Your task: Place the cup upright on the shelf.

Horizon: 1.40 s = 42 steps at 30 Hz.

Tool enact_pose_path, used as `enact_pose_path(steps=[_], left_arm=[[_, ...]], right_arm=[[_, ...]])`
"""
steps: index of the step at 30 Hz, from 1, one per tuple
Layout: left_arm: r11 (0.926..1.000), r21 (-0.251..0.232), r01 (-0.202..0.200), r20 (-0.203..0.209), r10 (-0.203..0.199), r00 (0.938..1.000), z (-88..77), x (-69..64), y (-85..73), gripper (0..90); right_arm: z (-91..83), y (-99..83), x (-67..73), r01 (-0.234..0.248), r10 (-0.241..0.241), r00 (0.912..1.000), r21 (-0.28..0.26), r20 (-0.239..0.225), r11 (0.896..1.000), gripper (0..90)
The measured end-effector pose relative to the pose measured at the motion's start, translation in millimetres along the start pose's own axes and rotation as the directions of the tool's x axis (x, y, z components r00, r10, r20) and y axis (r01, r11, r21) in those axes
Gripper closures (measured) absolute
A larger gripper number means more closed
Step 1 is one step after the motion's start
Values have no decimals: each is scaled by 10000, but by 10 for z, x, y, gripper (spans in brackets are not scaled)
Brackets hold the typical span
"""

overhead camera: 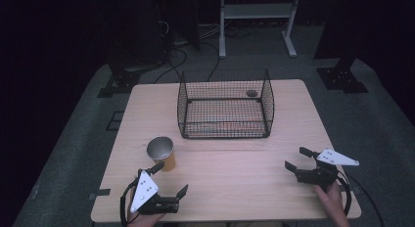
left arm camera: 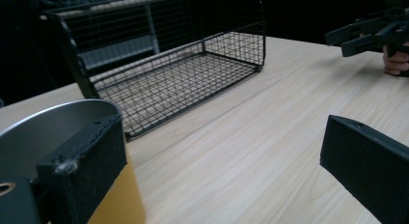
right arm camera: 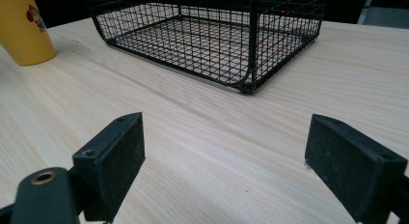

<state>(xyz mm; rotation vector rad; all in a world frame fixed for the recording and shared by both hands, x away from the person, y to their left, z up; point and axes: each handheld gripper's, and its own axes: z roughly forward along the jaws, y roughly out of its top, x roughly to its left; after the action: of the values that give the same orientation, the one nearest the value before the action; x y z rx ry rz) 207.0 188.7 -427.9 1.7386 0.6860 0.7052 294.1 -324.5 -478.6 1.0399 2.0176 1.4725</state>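
Note:
A yellow cup [overhead camera: 161, 152] with a metal inside stands on the wooden table [overhead camera: 235, 188], left of centre. My left gripper [overhead camera: 170, 179] sits just in front of it, open, with its left jaw close beside the cup's wall and nothing between the jaws. In the left gripper view the cup [left arm camera: 118, 200] rises right behind that jaw of the left gripper [left arm camera: 217, 147]. My right gripper [overhead camera: 297, 158] hovers open over the table's right side, jaws empty. In the right gripper view the right gripper [right arm camera: 224, 142] faces a black wire basket [right arm camera: 217, 40], with the cup [right arm camera: 26, 28] at far left.
The black wire basket [overhead camera: 225, 109] stands at the middle back of the table, open at the top and front. A small dark round thing [overhead camera: 251, 93] shows through its far mesh. Bare wood lies between the grippers. A white frame [overhead camera: 257, 11] stands on the floor beyond.

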Motion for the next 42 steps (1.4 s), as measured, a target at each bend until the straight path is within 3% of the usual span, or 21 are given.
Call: enact_pose_path(steps=[12, 16, 42], left_arm=[[9998, -114, 191, -741, -198, 9971, -142, 169, -46, 20], [9996, -83, 265, -806, -271, 9964, -156, 239, -69, 10], [9943, 635, 857, -1254, -773, 9891, 85, 690, -231, 1]], right_arm=[[1, 0, 0, 4, -4, 10000, 11, -8, 10000, 130], [1, 1, 2, 15, -15, 10000, 21, -13, 10000, 130], [6, 2, 1, 38, -38, 10000, 40, -31, 10000, 130]])
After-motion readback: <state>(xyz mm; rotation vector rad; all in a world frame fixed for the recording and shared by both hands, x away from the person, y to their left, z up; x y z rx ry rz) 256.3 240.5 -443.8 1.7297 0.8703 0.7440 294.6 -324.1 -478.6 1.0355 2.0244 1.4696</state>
